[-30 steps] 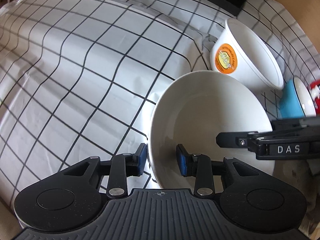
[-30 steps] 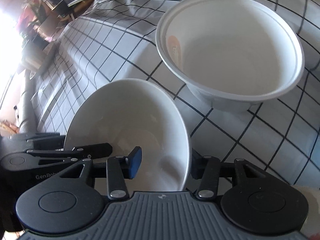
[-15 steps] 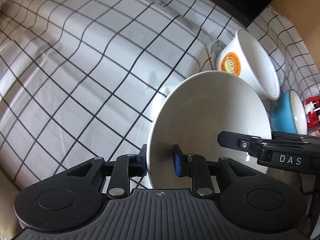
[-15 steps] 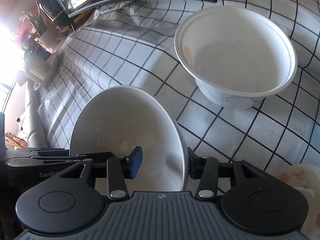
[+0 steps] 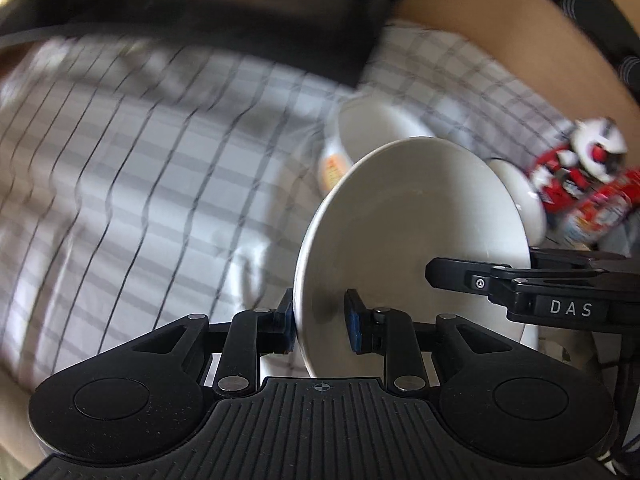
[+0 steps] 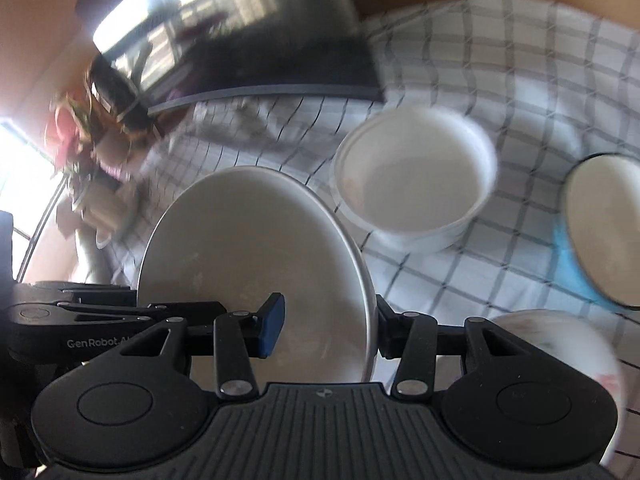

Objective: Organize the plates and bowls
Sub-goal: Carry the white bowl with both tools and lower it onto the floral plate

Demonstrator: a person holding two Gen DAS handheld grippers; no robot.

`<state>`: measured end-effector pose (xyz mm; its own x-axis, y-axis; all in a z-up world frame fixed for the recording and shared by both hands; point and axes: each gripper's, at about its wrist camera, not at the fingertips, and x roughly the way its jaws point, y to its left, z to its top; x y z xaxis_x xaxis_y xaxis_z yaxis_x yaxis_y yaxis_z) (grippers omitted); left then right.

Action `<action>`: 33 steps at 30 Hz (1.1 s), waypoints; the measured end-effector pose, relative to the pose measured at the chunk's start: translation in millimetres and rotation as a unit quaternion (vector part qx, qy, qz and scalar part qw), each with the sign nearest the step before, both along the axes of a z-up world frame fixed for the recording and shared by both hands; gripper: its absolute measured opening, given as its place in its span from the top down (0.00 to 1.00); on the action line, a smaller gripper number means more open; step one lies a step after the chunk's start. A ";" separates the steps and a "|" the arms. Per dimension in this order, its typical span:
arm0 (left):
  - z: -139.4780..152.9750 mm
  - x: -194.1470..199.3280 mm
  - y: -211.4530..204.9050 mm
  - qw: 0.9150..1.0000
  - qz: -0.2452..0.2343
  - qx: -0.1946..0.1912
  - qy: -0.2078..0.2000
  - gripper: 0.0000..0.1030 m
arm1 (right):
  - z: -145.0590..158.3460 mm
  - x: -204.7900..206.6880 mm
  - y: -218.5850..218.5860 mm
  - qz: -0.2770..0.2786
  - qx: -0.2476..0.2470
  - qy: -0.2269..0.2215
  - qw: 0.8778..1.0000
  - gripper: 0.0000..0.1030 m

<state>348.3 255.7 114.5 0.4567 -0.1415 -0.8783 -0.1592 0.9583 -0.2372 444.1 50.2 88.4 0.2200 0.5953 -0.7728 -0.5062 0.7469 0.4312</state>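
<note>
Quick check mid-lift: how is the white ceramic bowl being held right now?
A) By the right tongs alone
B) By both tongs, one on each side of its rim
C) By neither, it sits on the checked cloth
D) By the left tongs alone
B: the left tongs and the right tongs each straddle the rim of the white ceramic bowl on opposite sides.

Your counter's under a black-grid white cloth [image 6: 500, 80]; tan wall [image 5: 500, 28] behind it, dark glossy panel [image 6: 256, 40] at the back, bright window glare [image 6: 16, 168] far left.
</note>
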 end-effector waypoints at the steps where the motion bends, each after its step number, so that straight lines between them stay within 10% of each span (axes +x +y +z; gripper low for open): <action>1: 6.2 4.4 -9.0 1.000 -0.015 0.003 -0.006 0.75 | 6.7 0.1 -9.5 -0.010 0.002 -0.007 1.000 0.55; 13: -13.3 38.7 -129.4 0.985 -0.169 -0.032 0.012 0.74 | 12.0 -9.4 -141.8 -0.161 -0.023 -0.007 0.987 0.55; 33: -109.0 41.2 -145.7 0.981 -0.141 -0.052 0.126 0.75 | -82.6 -2.9 -153.5 -0.133 -0.072 0.085 0.985 0.55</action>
<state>389.5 110.0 5.5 0.1567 -0.3247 -0.9328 0.0416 0.9458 -0.3222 441.2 -103.3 5.8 0.2142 0.4159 -0.8838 -0.2142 0.9028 0.3730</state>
